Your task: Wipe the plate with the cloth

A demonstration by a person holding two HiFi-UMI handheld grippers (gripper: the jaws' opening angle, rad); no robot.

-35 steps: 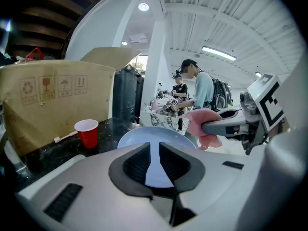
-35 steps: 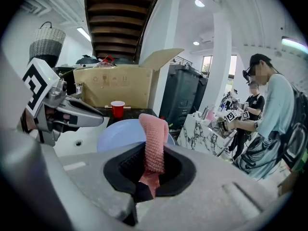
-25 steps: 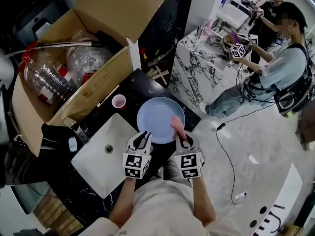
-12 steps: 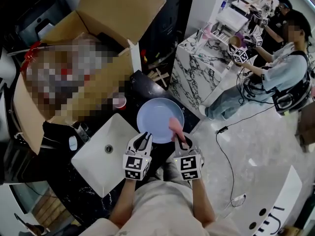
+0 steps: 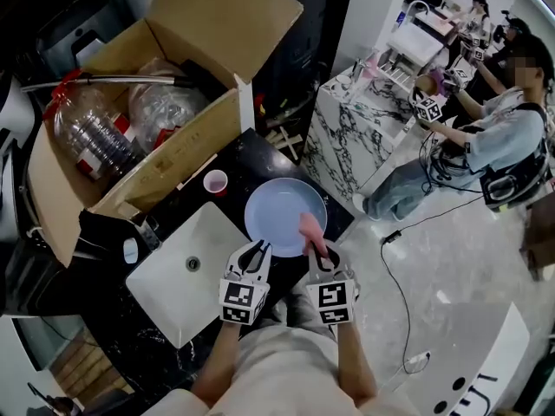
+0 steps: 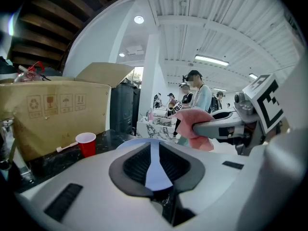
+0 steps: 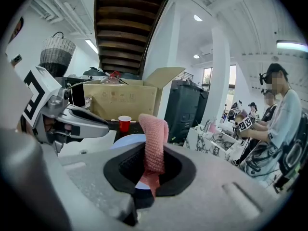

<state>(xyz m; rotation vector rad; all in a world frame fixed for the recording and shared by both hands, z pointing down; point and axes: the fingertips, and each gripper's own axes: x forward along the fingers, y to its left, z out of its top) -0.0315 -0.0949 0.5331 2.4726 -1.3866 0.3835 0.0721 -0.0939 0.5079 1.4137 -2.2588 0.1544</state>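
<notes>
A pale blue plate (image 5: 284, 213) lies on the black counter, just right of the white sink (image 5: 173, 276). My left gripper (image 5: 257, 251) is shut on the plate's near rim; the left gripper view shows blue plate (image 6: 133, 142) pinched between its dark pads. My right gripper (image 5: 319, 251) is shut on a pink cloth (image 5: 310, 230), whose free end rests over the plate's near right part. In the right gripper view the cloth (image 7: 154, 138) stands up between the pads, with the plate (image 7: 126, 140) just beyond. The two grippers are side by side and close together.
A small red cup (image 5: 215, 181) stands on the counter behind the plate. A large open cardboard box (image 5: 173, 159) with plastic bottles fills the back left. A marble counter (image 5: 347, 137) stands at the right, and people with grippers (image 5: 499, 137) work beyond it.
Both grippers keep their holds. The cloth's end has shifted a little on the plate's near right part, and the head view has moved slightly.
</notes>
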